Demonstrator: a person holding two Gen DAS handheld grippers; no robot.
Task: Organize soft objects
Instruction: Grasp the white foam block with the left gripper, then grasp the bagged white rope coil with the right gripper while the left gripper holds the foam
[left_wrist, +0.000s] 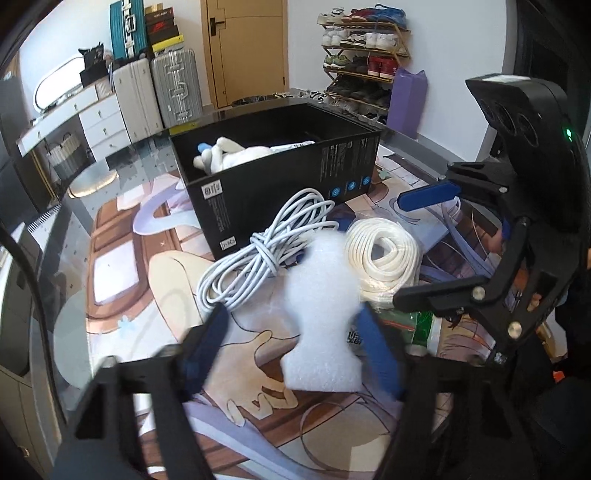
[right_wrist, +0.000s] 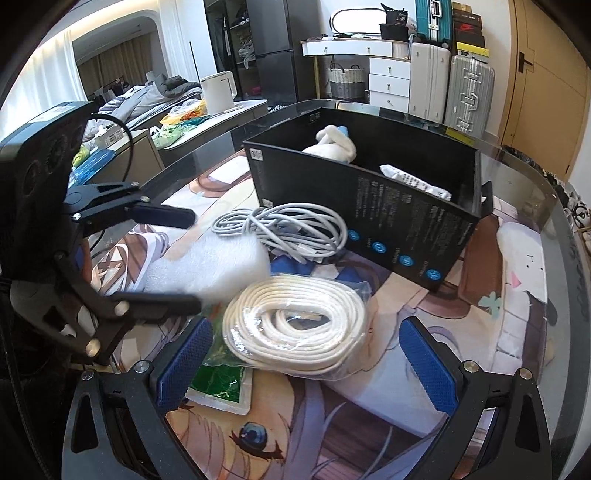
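Nearest the left wrist camera, a white foam block (left_wrist: 321, 314) is seen between the 2 blue-padded fingers (left_wrist: 376, 354) of the left gripper (left_wrist: 291, 325). Only the right-hand pad appears to touch the foam; a gap is visible at the other, so the block is judged bracketed, not yet clamped, with the jaws part-closed. In the right wrist view the right gripper (right_wrist: 306, 354) is held wide open around a bagged coil of cream rope (right_wrist: 295, 325), with neither pad touching it.

The step in hand is judged to be the pickup of the foam for the black box (left_wrist: 273, 177), which stands just beyond a bundle of grey-white cable (left_wrist: 273, 243) and already holds a white plush toy (left_wrist: 236, 153) and a white packet (right_wrist: 413, 182). A good grasp would be made by centring the block before closing further, since 1-sided contact could push it sideways on the smooth printed mat (left_wrist: 129, 258). Only light pressure should be needed, because foam compresses.

The foam is matte, fine-celled and stepped in outline, narrow above and wider at its base. The rope is thick, wound flat, and sealed in glossy clear plastic. The cable is thin, smooth, loosely looped and tied at its middle. The box is rigid, matte card with small printing.
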